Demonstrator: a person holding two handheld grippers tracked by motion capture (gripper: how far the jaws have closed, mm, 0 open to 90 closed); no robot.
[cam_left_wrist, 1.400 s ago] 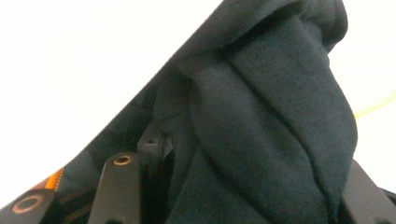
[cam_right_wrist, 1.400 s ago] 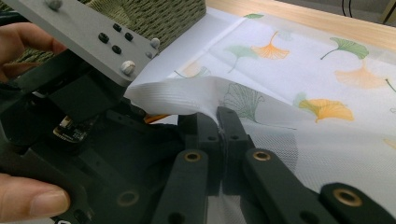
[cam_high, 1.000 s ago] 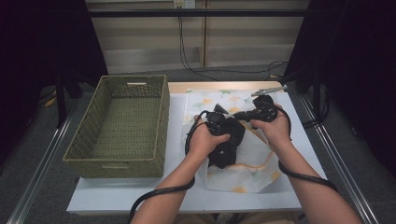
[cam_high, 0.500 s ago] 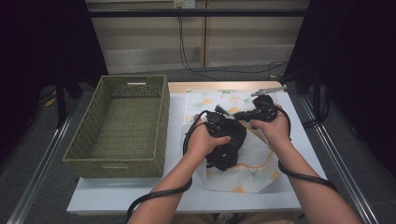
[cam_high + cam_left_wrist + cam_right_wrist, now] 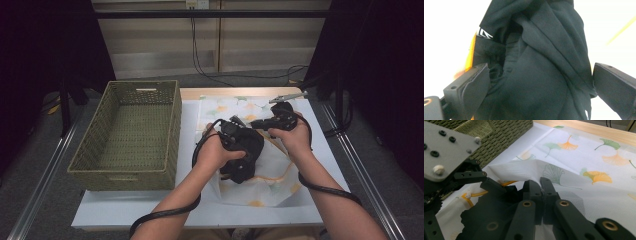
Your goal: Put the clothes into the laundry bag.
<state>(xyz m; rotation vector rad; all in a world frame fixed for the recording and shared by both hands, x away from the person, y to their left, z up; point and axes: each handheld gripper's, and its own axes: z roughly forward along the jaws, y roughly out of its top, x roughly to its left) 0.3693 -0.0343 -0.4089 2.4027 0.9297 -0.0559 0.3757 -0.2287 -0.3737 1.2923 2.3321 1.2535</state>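
Item, nearest: black garment (image 5: 541,75), bunched at frame centre on the white ginkgo-print cloth (image 5: 235,107).

My left gripper (image 5: 539,82): jaws just opened wide, straddling the garment, pads clear.

My right gripper (image 5: 541,185): shut on the cloth's fold, upper right.

Wicker basket (image 5: 127,172): left, beyond.

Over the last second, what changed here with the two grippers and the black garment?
The left gripper has just opened its jaws wide; the black garment lies loose between them. The right gripper stays shut on the white leaf-print cloth. Basket and hands kept their places.
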